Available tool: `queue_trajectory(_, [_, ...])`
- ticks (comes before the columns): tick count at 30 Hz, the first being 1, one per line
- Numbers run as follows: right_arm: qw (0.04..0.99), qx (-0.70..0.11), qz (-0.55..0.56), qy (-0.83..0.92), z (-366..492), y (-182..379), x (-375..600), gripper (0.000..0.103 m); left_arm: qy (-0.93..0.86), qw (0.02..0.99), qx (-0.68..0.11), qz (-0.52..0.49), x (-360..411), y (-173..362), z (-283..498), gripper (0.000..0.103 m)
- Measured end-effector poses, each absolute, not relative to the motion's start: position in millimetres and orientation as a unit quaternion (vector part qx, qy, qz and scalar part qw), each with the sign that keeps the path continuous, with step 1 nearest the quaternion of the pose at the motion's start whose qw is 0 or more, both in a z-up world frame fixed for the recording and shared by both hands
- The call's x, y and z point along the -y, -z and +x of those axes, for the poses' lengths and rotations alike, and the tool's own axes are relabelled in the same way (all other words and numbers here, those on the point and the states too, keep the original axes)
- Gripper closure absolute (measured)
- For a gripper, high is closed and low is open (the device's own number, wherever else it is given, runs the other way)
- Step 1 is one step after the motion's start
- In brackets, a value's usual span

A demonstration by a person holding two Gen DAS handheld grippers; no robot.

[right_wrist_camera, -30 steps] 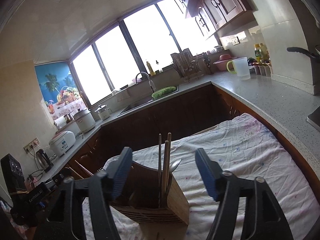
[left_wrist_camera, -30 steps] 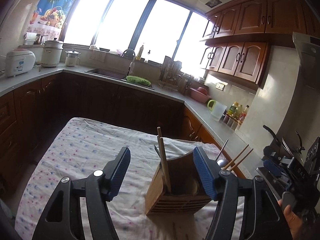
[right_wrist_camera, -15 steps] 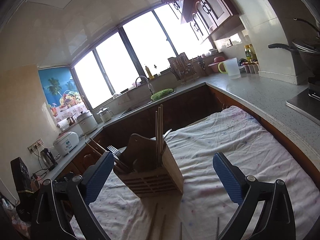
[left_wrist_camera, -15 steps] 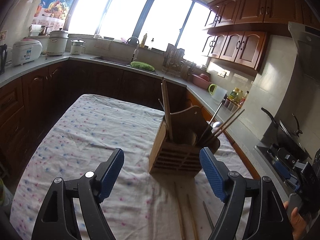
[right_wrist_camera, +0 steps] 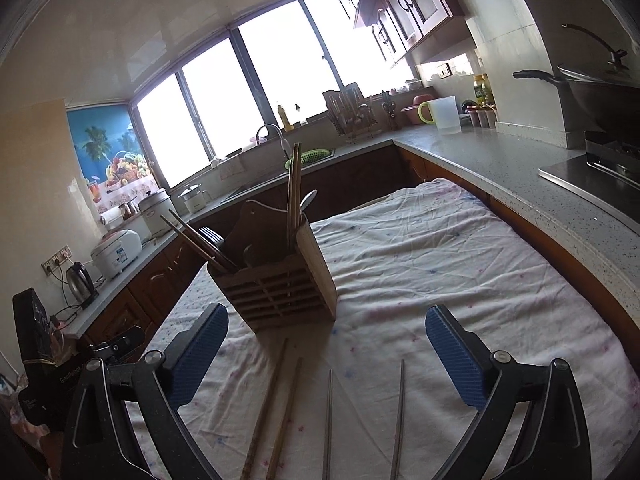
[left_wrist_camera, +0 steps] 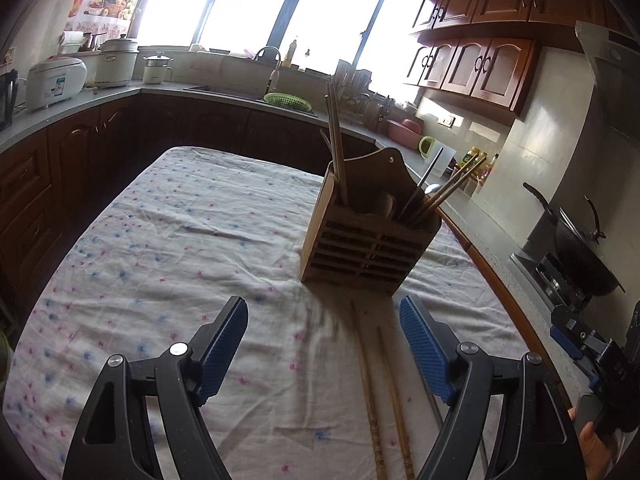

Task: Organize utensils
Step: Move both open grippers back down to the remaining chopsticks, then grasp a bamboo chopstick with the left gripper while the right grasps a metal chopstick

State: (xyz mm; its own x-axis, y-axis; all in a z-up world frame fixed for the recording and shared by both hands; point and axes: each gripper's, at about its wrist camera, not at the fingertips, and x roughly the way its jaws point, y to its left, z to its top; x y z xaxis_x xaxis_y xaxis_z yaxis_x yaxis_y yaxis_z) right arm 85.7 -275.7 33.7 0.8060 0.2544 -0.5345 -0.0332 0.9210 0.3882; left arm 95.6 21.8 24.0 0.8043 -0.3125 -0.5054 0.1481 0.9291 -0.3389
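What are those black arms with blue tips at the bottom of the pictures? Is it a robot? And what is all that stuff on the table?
It is not a robot. A person holds one grabbing tool in each hand, and each tool carries a camera looking forward along its jaws. One picture comes from the left gripper, the other from the right gripper. Both have their jaws open and hold nothing. On the flowery tablecloth stands a wooden utensil holder with chopsticks and other utensils sticking out. In front of it lie two wooden chopsticks and two thin metal chopsticks, side by side on the cloth, not yet put away.
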Motion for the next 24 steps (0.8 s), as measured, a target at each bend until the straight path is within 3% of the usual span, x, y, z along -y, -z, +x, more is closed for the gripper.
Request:
queue_trajectory(18, [0.913,-0.373,0.155,-0.052,80.3,20.4,283.5,0.004,0.127,0.917,-0.365,-0.101,17.9,11.0,122.0,0.025])
queue_trajectory(24, [0.903,-0.407,0.133,-0.046,92.7,34.8,278.2,0.024,0.133,0.906,-0.392,-0.088,30.3,20.6,142.3,0.029])
